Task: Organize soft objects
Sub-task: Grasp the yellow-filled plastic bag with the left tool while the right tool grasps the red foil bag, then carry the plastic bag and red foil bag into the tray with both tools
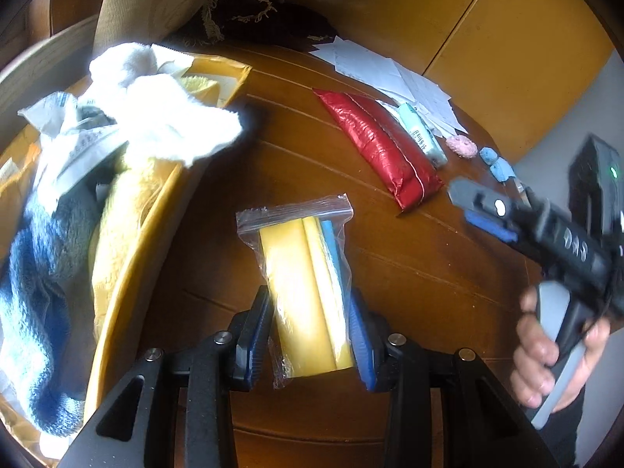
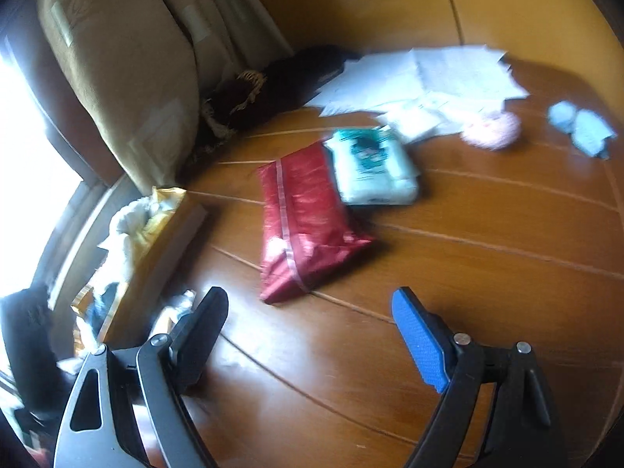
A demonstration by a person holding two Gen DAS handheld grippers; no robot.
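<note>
While the left gripper [image 1: 310, 335] pinches a clear bag [image 1: 302, 284], the right gripper [image 2: 312, 331] is spread wide over the brown table [image 2: 448, 273] by yellow cupboards [image 1: 507, 39].

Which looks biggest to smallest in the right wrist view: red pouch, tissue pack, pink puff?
1. red pouch
2. tissue pack
3. pink puff
The puff lies farther from the camera, so its true size is less certain.
</note>
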